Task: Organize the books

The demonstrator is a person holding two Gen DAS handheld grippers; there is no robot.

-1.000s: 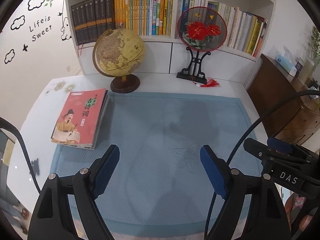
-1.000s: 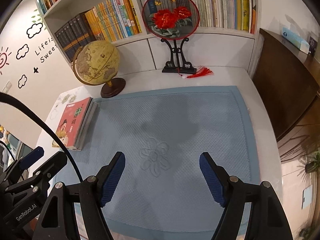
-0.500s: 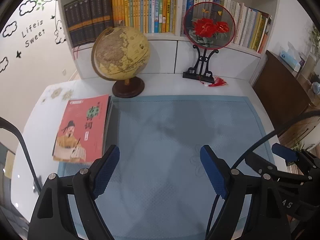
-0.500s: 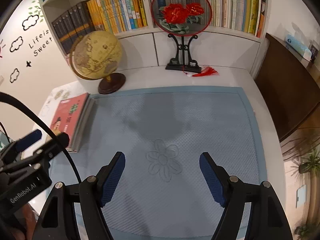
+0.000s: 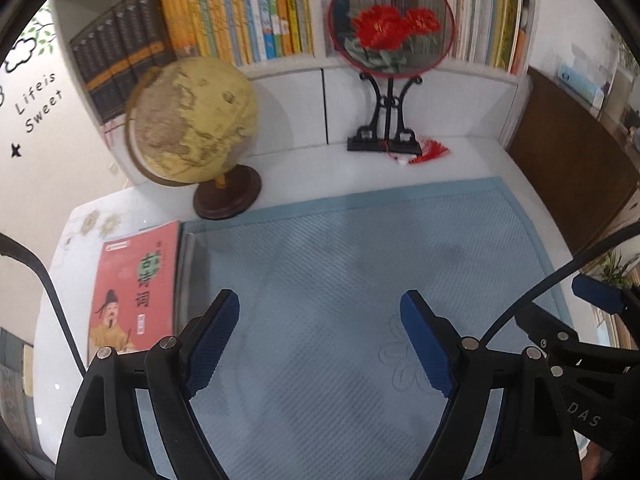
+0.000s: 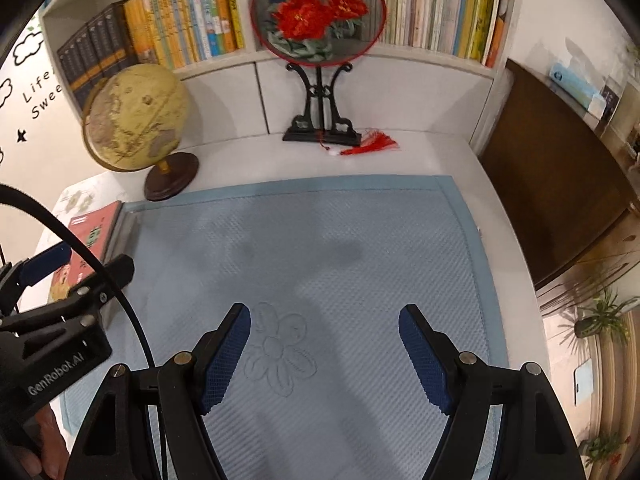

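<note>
1. While both grippers, left (image 5: 320, 340) and right (image 6: 324, 354), gape wide and empty, the red-covered paperback stack (image 5: 136, 292) lies flat at the blue quilted mat's (image 5: 360, 264) left edge.
2. A pinch on the top cover alone could fan its pages.
3. A wide swing might topple the yellowed globe (image 5: 192, 120).

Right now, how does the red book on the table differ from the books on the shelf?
The red book lies flat, cover up, at the blue mat's left edge; the shelf books stand upright, spines out. It tops a small stack; they fill packed rows. Neither is touched by a gripper.
</note>
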